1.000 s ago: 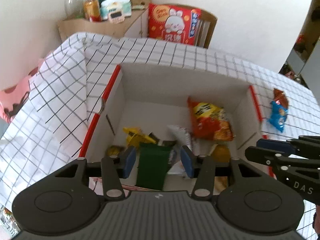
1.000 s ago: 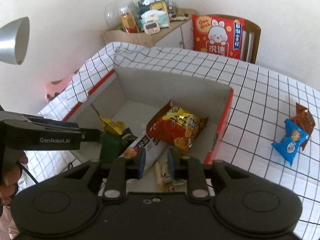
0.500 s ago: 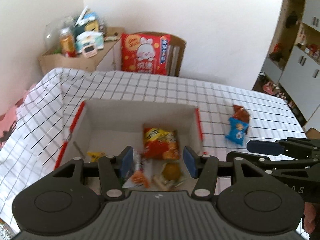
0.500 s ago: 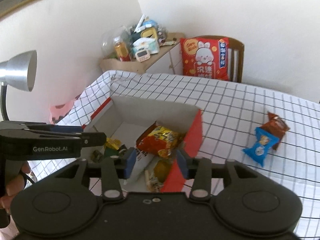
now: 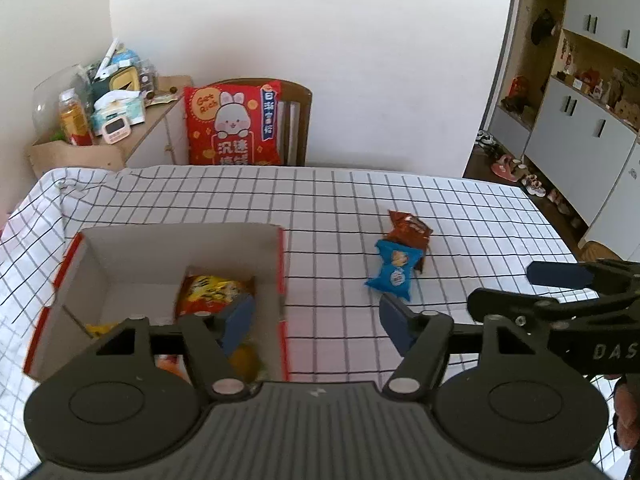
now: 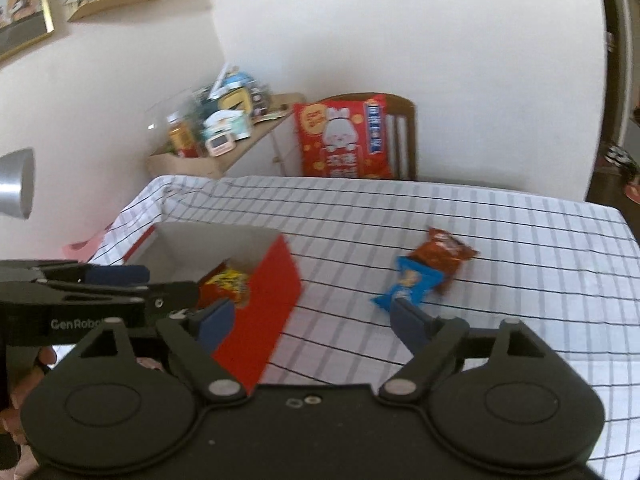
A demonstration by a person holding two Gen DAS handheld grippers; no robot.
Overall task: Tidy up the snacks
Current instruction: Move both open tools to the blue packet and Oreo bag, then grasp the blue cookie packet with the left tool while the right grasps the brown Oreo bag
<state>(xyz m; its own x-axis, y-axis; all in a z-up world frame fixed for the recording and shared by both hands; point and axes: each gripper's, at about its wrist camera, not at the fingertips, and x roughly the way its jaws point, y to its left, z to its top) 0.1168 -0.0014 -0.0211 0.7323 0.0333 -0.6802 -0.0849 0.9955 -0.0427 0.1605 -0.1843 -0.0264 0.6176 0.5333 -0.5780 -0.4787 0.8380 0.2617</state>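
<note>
A white cardboard box (image 5: 180, 232) with red outer walls stands on the left of the checked table. It holds an orange-yellow snack bag (image 5: 212, 288) and other packets, partly hidden behind my fingers. A blue snack packet (image 5: 394, 270) lies on the cloth to the box's right, overlapping a brown-red packet (image 5: 410, 230). My left gripper (image 5: 316, 320) hovers over the box's right wall, jaws opening, nothing between them. My right gripper (image 6: 310, 318) hangs beside the box (image 6: 272, 300) and short of the blue packet (image 6: 416, 284), jaws also opening and empty. Each gripper shows in the other's view: right gripper (image 5: 504, 286), left gripper (image 6: 160, 282).
A wooden chair with a red rabbit cushion (image 5: 234, 124) stands behind the table. A cluttered side cabinet (image 5: 100, 120) is at the back left and a silver lamp head (image 6: 14, 184) at the left. Grey cupboards (image 5: 580, 132) and shoes on the floor lie to the right.
Both grippers have drawn back and up from inside the box and swung right toward the loose packets. Both pairs of jaws have spread much wider.
</note>
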